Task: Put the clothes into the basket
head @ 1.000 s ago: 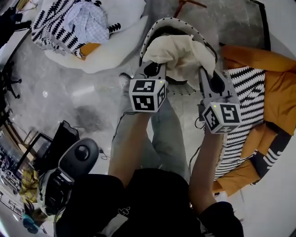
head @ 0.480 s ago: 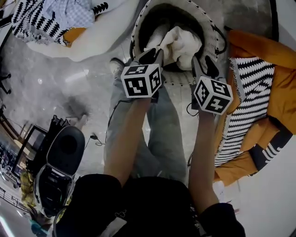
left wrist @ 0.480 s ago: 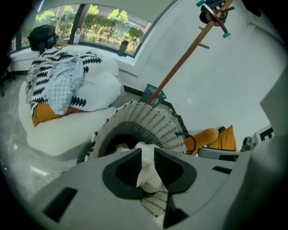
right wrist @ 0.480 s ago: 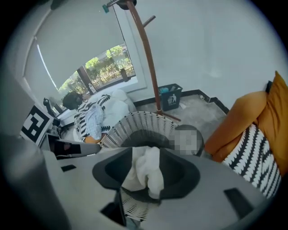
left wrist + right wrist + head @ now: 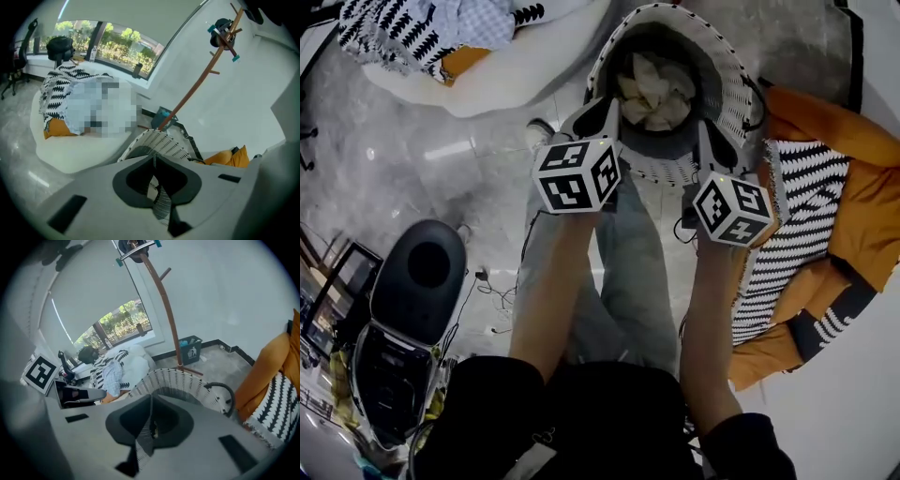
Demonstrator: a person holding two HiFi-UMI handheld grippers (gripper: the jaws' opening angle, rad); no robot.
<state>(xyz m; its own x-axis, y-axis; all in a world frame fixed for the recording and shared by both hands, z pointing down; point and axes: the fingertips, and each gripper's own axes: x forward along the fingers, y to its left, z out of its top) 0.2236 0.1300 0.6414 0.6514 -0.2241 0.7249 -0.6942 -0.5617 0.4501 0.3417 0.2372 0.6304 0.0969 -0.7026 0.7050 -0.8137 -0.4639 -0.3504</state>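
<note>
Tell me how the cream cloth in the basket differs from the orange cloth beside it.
The cream cloth is pale and lies bunched inside the basket; the orange cloth is bright and lies spread outside it. The cream cloth shows far less surface than the orange cloth. Both are fabric lying loose.

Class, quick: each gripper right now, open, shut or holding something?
Left gripper: shut, jaws just closed, nothing between them.
Right gripper: shut, jaws just closed, nothing between them.

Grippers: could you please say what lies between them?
In the head view, the basket lies between left gripper and right gripper; both have just closed, empty.
</note>
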